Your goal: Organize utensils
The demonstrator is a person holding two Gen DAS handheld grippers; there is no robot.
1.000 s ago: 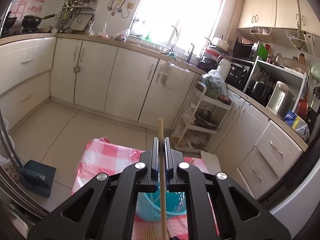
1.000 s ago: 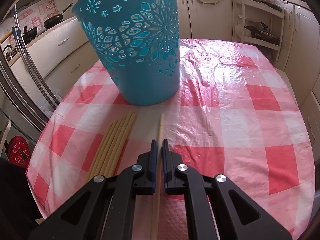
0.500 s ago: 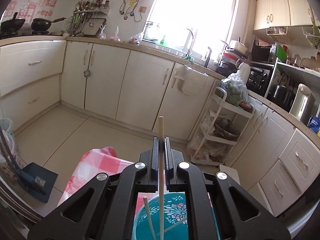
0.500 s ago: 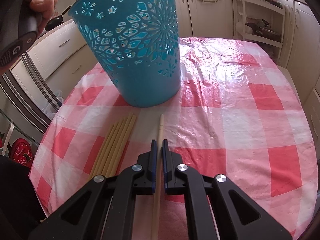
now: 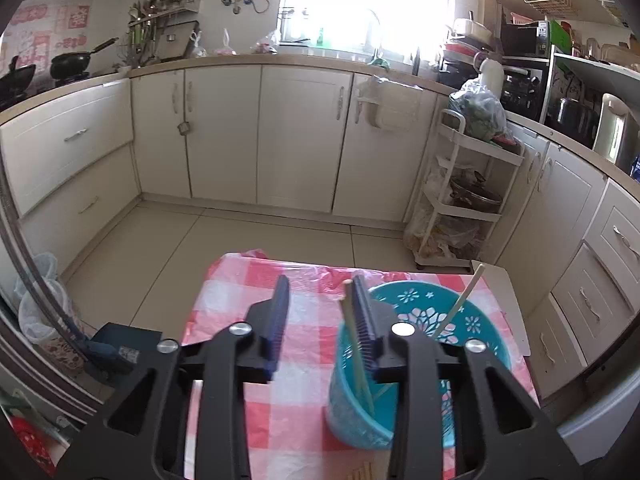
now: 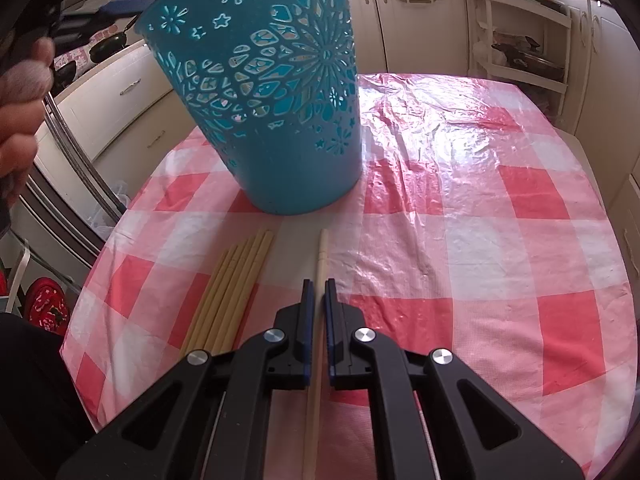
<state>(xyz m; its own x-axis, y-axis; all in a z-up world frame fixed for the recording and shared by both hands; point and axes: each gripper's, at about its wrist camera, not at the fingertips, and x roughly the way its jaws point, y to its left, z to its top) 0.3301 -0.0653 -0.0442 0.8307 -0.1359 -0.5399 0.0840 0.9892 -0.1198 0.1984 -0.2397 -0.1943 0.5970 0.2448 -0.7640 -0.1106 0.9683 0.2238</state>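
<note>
The step in hand looks like dropping a chopstick into the teal basket [image 5: 420, 360], so the release should finish with the stick's tip already below the rim. The left tongs [image 5: 320, 312] have just been opening and stand half wide; the chopstick [image 5: 354, 332] leans by the right pad, seemingly free. The right tongs [image 6: 319, 320] pinch a chopstick [image 6: 321, 256] on the tabletop [image 6: 480, 220], beside the bundle [image 6: 236, 288].
</note>
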